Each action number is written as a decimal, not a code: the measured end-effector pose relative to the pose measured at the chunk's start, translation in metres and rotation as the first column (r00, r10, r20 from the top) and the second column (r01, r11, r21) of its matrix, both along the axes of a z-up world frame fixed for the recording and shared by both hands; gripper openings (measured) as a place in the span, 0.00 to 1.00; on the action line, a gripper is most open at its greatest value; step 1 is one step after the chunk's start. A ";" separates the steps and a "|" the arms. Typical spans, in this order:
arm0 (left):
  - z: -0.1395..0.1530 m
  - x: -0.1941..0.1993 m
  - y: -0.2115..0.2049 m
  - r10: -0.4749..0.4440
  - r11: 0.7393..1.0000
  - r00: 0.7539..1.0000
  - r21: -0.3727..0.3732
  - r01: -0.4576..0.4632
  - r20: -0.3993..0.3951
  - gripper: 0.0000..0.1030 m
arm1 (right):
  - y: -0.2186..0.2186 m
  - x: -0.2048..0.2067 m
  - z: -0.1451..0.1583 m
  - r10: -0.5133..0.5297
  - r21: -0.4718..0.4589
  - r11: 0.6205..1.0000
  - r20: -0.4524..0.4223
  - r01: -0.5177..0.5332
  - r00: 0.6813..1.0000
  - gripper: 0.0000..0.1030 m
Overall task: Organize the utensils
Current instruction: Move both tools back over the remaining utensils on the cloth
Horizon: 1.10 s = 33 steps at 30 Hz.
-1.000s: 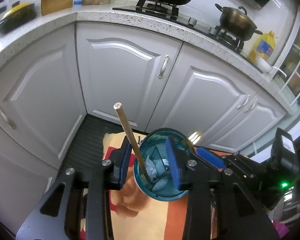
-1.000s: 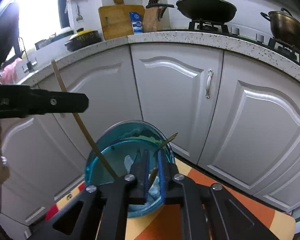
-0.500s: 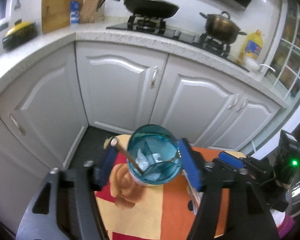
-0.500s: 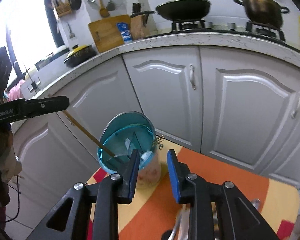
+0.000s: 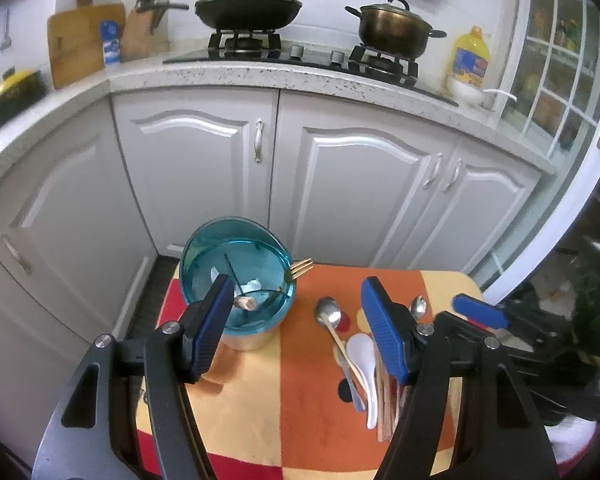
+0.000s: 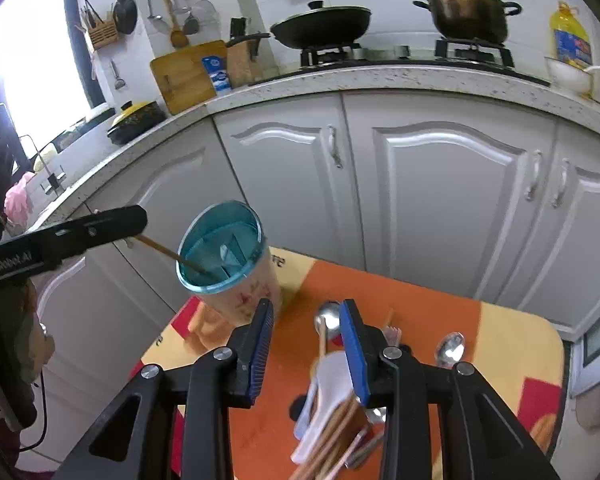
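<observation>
Both tools have backed off the blue holder (image 5: 236,276): left tool (image 5: 300,320) wide open and empty, right tool (image 6: 306,344) opening, empty.

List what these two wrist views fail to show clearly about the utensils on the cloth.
- Chopsticks: left wrist view, partly hidden behind the left gripper, number unclear.
- Utensil pile: right wrist view, motion-blurred, behind the opening right gripper.
- Holder bottom: too dim to see.

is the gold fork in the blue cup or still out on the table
In the cup. The gold fork leans against the rim of the blue cup, tines sticking out over the edge, handle down inside; it isn't among the spoons on the cloth.
</observation>
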<state>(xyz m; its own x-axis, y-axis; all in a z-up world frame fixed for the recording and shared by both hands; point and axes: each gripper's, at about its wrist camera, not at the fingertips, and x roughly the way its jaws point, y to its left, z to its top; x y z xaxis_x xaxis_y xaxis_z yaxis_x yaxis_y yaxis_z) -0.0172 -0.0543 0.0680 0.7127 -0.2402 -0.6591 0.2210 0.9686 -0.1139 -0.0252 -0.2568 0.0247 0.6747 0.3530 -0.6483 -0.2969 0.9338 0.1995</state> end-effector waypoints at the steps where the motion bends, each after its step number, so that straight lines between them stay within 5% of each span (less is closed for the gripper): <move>1: -0.001 -0.002 -0.004 -0.006 1.000 1.000 0.007 0.006 0.004 0.64 | -0.003 -0.003 -0.001 -0.005 -0.006 1.000 -0.002 0.005 1.000 0.38; 8: 0.009 0.002 0.004 0.005 1.000 1.000 -0.014 -0.005 0.003 0.64 | -0.018 -0.013 -0.009 -0.021 -0.005 1.000 -0.024 0.021 1.000 0.39; 15: 0.050 0.003 0.045 0.041 0.993 0.999 -0.114 -0.039 0.019 0.65 | -0.028 -0.016 -0.009 -0.042 0.029 0.999 -0.028 0.043 0.999 0.38; 22: 0.082 -0.016 0.049 0.018 0.990 0.998 -0.139 -0.009 0.062 0.68 | -0.042 -0.018 -0.013 -0.067 0.037 0.997 -0.044 0.069 0.997 0.38; 28: 0.066 -0.024 0.025 -0.075 0.983 0.997 -0.166 0.076 0.009 0.69 | -0.054 -0.020 -0.030 -0.087 0.018 0.996 -0.086 0.089 0.992 0.38; 33: 0.026 -0.026 -0.007 -0.157 0.976 0.985 -0.166 0.144 -0.068 0.68 | -0.060 -0.017 -0.054 -0.077 0.004 0.997 -0.134 0.079 0.988 0.38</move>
<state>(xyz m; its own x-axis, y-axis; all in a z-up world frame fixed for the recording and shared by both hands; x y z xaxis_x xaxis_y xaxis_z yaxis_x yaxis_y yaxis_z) -0.0436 -0.0613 0.0939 0.6062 -0.4476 -0.6574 0.3471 0.8926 -0.2877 -0.0423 -0.3170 -0.0296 0.6079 0.3094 -0.7312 -0.1934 0.9509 0.2416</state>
